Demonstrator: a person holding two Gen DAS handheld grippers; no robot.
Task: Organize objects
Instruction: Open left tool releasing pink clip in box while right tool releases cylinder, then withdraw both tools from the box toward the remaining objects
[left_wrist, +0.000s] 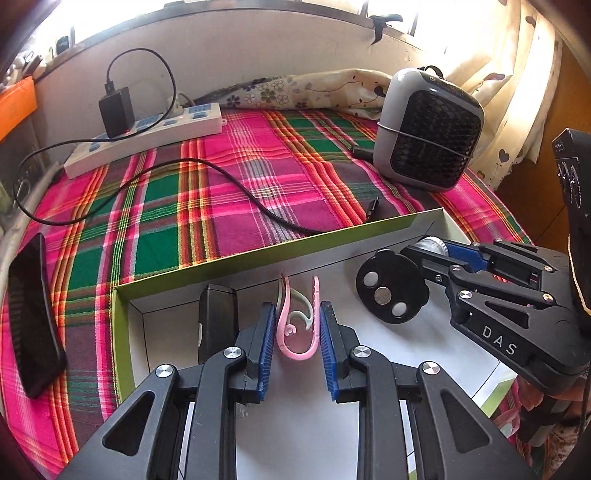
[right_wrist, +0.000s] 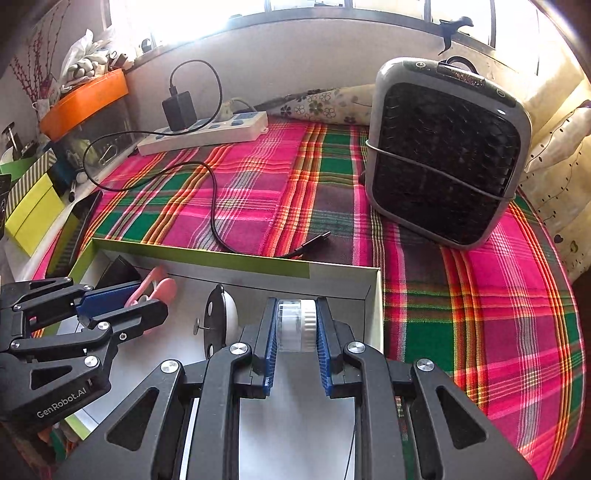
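The left gripper (left_wrist: 298, 328) pinches a pink and pale-green bundle of curved plastic hooks (left_wrist: 297, 325) between its ribbed blue pads, jaws drawn narrow, over the white floor of the shallow green-walled box (left_wrist: 207, 264). Beside it the right gripper (right_wrist: 295, 328) clamps a small clear-and-white ridged roll (right_wrist: 297, 325) (tape, perhaps), jaws nearly together, in the box's right end close to the far wall. A round black disc with three holes (left_wrist: 391, 291) stands between them; a black block (left_wrist: 217, 317) sits in the left corner. Beyond the wall, a black cable (left_wrist: 229, 184) crosses the plaid cloth (left_wrist: 258, 155), with a grey mesh-fronted fan (left_wrist: 428, 129) and white power strip (left_wrist: 147, 136) farther back.
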